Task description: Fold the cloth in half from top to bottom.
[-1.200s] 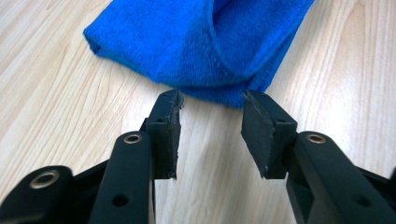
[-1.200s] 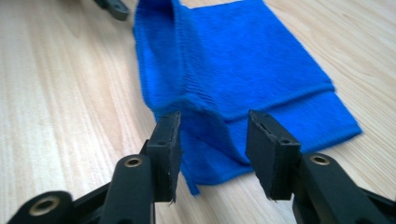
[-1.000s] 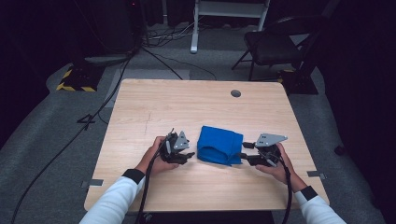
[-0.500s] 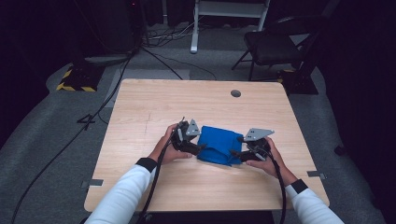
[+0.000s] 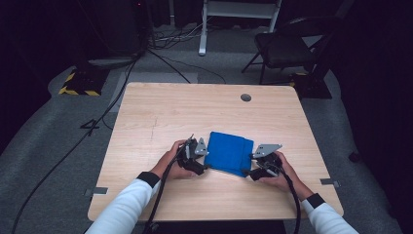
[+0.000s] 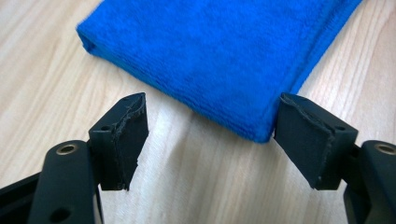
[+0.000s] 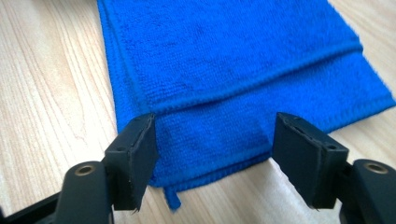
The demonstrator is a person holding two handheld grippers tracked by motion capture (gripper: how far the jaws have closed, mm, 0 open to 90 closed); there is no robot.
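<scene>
Near the table's (image 5: 146, 117) front edge, folded blue terry cloth (image 5: 228, 153) lies flat; my left gripper (image 6: 210, 135) and right gripper (image 7: 212, 154) gape empty, folding apparently complete.

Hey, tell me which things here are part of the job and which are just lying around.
In the job:
- folded blue cloth
- left claw, open beside the cloth
- right claw, open at the cloth's edge
- wooden table

Lying about:
- black chair
- floor cables
- white stand

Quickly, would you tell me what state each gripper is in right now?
Left gripper: open, holding nothing, at the blue cloth.
Right gripper: open, holding nothing, over the cloth's edge.
</scene>
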